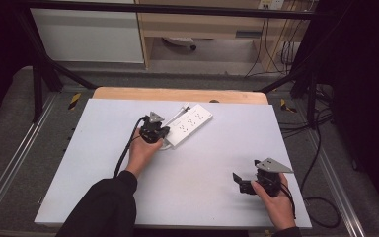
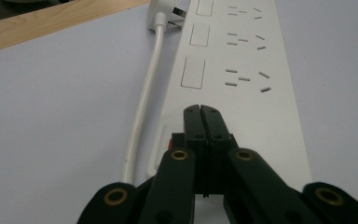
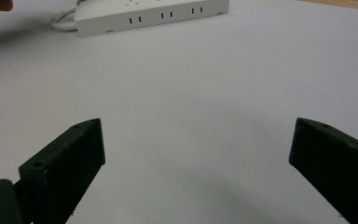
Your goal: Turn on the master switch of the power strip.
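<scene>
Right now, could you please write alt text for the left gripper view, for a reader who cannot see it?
The left hand-held gripper, its black jaws shut together, rests its tips on the near end of a long white plastic power strip. The strip's round white cable runs along its left side on the pale grey tabletop.

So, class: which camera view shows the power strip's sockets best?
The left gripper view: the power strip lies close below the camera, its slots sharp. The high view shows the whole strip, small, its slots faint. The right gripper view shows it far off, side-on.
</scene>
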{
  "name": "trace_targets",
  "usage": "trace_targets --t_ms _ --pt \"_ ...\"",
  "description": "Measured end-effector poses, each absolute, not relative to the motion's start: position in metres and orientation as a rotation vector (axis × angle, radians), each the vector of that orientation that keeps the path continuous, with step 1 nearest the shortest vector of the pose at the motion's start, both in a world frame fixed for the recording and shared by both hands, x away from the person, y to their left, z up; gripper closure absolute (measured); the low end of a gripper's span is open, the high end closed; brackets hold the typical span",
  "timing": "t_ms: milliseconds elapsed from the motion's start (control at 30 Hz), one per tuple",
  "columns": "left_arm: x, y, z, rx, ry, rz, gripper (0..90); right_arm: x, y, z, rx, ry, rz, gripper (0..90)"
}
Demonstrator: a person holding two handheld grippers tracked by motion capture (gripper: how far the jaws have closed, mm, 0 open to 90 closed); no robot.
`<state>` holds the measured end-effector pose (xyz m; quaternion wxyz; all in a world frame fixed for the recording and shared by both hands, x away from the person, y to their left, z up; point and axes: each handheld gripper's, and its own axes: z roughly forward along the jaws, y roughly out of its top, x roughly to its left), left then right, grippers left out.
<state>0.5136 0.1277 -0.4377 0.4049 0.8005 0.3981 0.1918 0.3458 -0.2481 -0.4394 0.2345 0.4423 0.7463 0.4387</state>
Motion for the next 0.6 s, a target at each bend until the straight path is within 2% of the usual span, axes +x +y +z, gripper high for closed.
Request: trace_targets --t_ms 600 --pt "0.5141 0.1273 -0.4393 2.013 1.009 0.479 90.0 0.3459 -0.2481 -0.4396 1.215 2.05 1.205 3.7"
